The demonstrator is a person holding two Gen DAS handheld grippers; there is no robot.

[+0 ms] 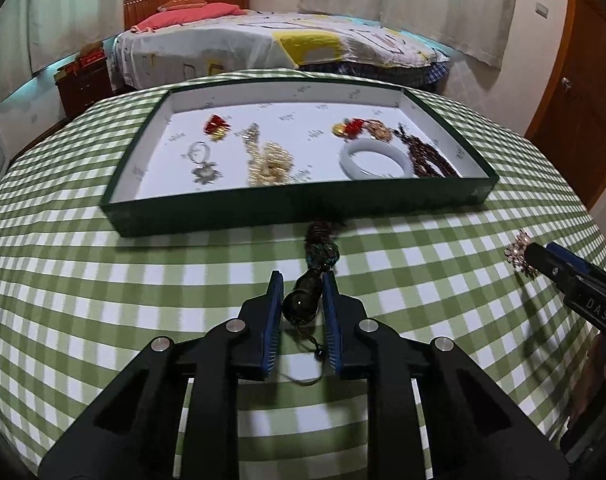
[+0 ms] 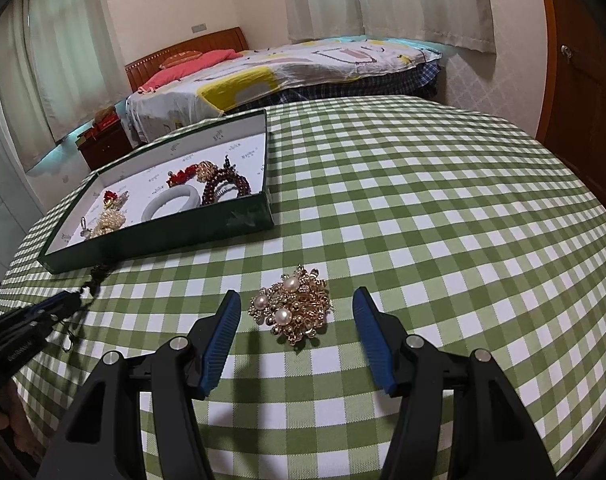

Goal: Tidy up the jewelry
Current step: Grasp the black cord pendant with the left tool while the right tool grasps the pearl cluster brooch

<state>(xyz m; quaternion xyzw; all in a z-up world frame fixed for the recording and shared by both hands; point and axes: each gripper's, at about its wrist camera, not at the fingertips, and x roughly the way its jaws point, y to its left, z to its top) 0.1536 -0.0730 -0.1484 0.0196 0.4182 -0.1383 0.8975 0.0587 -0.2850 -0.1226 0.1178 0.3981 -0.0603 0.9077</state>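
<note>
My left gripper [image 1: 303,286] is shut on a dark beaded bracelet [image 1: 301,300] with a tassel [image 1: 321,246] that trails toward the tray. The green tray [image 1: 287,210] with a white floor lies just beyond it and holds a white bangle [image 1: 377,159], a pearl strand [image 1: 269,164], dark red beads [image 1: 425,154], red-and-gold charms and a silver ring piece. My right gripper [image 2: 297,306] stands open over a gold cluster with pearls [image 2: 293,306] on the cloth, the piece lying between its spread fingers without touching them.
A green-and-white checked cloth [image 2: 423,220] covers the table. Behind it stand a bed [image 1: 283,46], a bedside cabinet [image 1: 85,84] at the left, curtains, and a wooden door [image 1: 575,92] at the right. The right gripper's tip [image 1: 543,262] shows at the left view's right edge.
</note>
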